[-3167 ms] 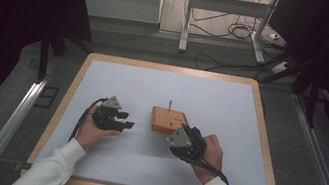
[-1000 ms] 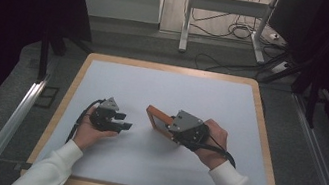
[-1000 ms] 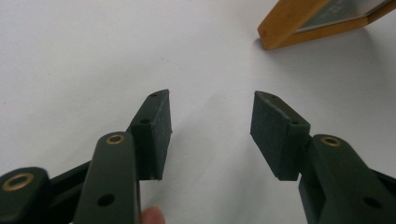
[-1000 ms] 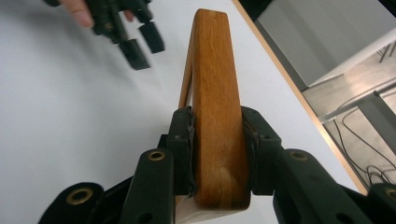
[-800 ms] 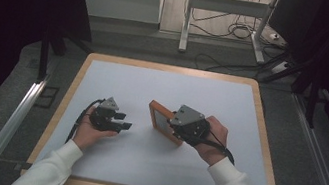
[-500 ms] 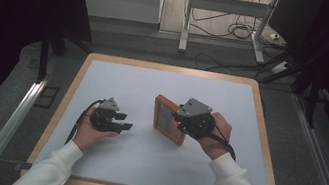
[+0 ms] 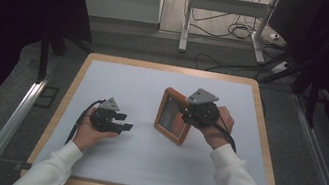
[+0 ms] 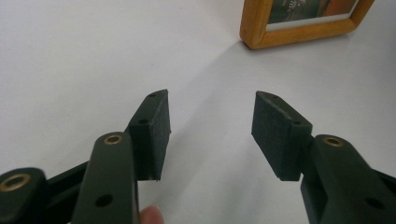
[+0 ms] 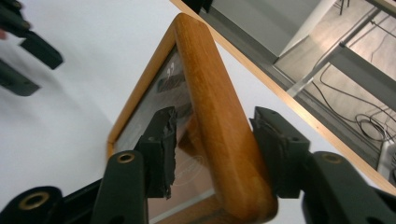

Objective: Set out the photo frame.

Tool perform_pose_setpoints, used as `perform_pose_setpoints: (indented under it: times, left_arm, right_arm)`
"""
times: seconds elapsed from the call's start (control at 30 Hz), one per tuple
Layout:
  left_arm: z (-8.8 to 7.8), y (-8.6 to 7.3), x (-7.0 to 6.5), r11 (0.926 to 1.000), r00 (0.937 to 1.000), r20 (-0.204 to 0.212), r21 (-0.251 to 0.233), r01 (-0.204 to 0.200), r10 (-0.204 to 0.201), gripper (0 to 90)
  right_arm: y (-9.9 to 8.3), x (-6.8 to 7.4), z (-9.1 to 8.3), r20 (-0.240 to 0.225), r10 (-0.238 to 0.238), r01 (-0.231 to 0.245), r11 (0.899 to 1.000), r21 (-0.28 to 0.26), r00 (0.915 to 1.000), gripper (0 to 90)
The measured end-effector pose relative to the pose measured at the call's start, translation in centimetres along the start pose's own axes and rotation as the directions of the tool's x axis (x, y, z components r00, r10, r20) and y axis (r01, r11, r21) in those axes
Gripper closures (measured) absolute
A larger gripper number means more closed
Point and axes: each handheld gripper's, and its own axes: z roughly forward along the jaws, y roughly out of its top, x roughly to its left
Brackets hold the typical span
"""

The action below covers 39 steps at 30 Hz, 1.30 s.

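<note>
The right gripper (image 7: 188, 115), at 3 o'clock of table centre, clamps the wooden picture frame (image 7: 173, 116) by its edge, glass facing 9 o'clock; the left gripper (image 7: 123, 122) rests at 8 o'clock on the white table (image 7: 139, 169), jaws apart, empty; the frame, flat earlier, now stands tilted upright.

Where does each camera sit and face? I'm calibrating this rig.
High view: above the person's side, looking down on the white wood-edged table; forearms, both hands.
Left gripper view: on the open left gripper, facing the orange wooden picture frame; a fingertip.
Right gripper view: on the right gripper, clamping that frame.
All share the frame.
</note>
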Motion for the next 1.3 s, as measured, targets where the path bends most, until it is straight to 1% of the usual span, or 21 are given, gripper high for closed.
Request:
perform_pose_setpoints:
  times: [0.03,0.07,0.27,0.43,0.53,0.6,0.67,0.73,0.77,0.8,0.83,0.87,0.9,0.93,1.0,1.03,1.07,1.17,1.2,1.27,1.3]
  left_arm:
    - [0.0,0.0,0.0,1.0000,1.0000,0.000,0.000,-0.001,0.001,46.3]
    - [0.0,0.0,0.0,1.0000,1.0000,-0.001,-0.002,-0.004,0.004,46.2]
    - [0.0,0.0,0.1,1.0000,1.0000,0.002,0.001,-0.002,0.002,45.6]
    - [0.0,0.0,0.0,1.0000,1.0000,0.002,0.000,-0.003,0.003,45.3]
    - [-0.1,0.0,0.0,1.0000,1.0000,0.003,0.000,-0.003,0.003,45.2]
    - [0.0,0.0,0.0,1.0000,1.0000,0.002,0.000,-0.003,0.003,45.2]
    - [-0.1,0.0,0.0,1.0000,1.0000,0.003,0.000,-0.003,0.003,45.2]
    - [-0.1,0.0,0.0,1.0000,1.0000,0.002,0.001,-0.003,0.003,45.1]
    - [-0.1,0.0,0.0,1.0000,1.0000,0.002,0.001,-0.003,0.003,45.1]
    - [-0.1,0.0,0.0,1.0000,1.0000,0.002,0.002,-0.002,0.002,45.1]
    - [-0.1,0.0,0.0,1.0000,1.0000,0.002,0.004,0.001,-0.001,45.1]
    - [-0.1,0.0,0.0,1.0000,1.0000,0.002,0.004,0.001,-0.001,45.0]
    - [-0.1,0.0,-0.1,1.0000,1.0000,-0.001,0.004,-0.001,0.001,44.7]
    - [-0.2,-0.1,-0.2,0.9999,0.9999,-0.008,0.005,-0.013,0.013,44.7]
    - [-0.4,-0.3,-0.2,0.9998,0.9998,-0.010,0.006,-0.017,0.017,44.5]
    - [-0.4,-0.3,-0.2,0.9998,0.9998,-0.010,0.006,-0.017,0.017,44.4]
    - [-0.5,-0.5,-0.2,1.0000,0.9999,-0.013,0.006,-0.005,0.005,44.3]
    - [-0.6,-0.7,-0.1,1.0000,0.9999,-0.009,0.003,0.009,-0.009,43.1]
    - [-0.6,-0.7,-0.2,0.9998,0.9998,-0.009,-0.001,0.018,-0.018,43.1]
    - [-0.6,-0.8,-0.3,0.9996,0.9996,-0.009,-0.003,0.027,-0.027,40.7]
    - [-0.6,-0.8,-0.4,0.9995,0.9994,-0.010,-0.002,0.032,-0.032,39.9]
  right_arm:
    - [0.0,0.0,0.0,0.000,0.000,0.000,1.000,0.000,1.0000,48.2]
    - [-0.2,-0.5,0.4,0.007,0.020,-0.020,1.000,0.006,0.9998,46.1]
    - [-0.9,-1.6,1.2,0.003,0.077,-0.077,0.997,0.003,0.9970,43.3]
    - [-1.1,-1.3,1.4,0.018,0.073,-0.073,0.997,-0.005,0.9971,37.6]
    - [-1.2,-1.2,1.0,0.029,0.104,-0.103,0.994,-0.026,0.9941,32.6]
    - [-1.3,-1.2,0.8,0.031,0.114,-0.113,0.993,-0.032,0.9931,31.5]
    - [-1.7,-1.5,-0.1,0.029,0.151,-0.149,0.987,-0.060,0.9881,29.2]
    - [-2.1,-1.7,-0.6,0.030,0.174,-0.171,0.982,-0.074,0.9843,27.3]
    - [-2.1,-1.7,-0.6,0.030,0.174,-0.171,0.982,-0.074,0.9843,27.3]
    - [-2.4,-1.7,-1.0,0.028,0.185,-0.182,0.980,-0.080,0.9824,26.9]
    - [-3.1,-1.7,-1.6,0.028,0.209,-0.205,0.974,-0.091,0.9776,25.7]
    - [-3.1,-1.7,-1.6,0.028,0.209,-0.205,0.974,-0.091,0.9776,25.7]
    - [-4.1,-1.4,-2.5,0.042,0.224,-0.217,0.968,-0.129,0.9738,25.7]
    - [-4.7,-1.2,-3.0,0.042,0.240,-0.231,0.962,-0.146,0.9699,25.7]
    - [-5.7,-0.8,-3.6,0.024,0.266,-0.259,0.953,-0.159,0.9637,26.3]
    - [-5.7,-0.8,-3.6,0.024,0.266,-0.259,0.953,-0.159,0.9637,26.3]
    - [-7.0,-0.2,-4.3,0.009,0.269,-0.264,0.951,-0.158,0.9631,28.1]
    - [-8.4,0.5,-4.8,-0.018,0.277,-0.276,0.950,-0.146,0.9608,30.2]
    - [-8.4,0.5,-4.8,-0.018,0.277,-0.276,0.950,-0.146,0.9608,30.2]
    - [-9.8,0.9,-5.1,-0.053,0.289,-0.293,0.947,-0.134,0.9559,32.0]
    - [-10.0,1.0,-5.2,-0.060,0.290,-0.296,0.947,-0.129,0.9550,32.7]
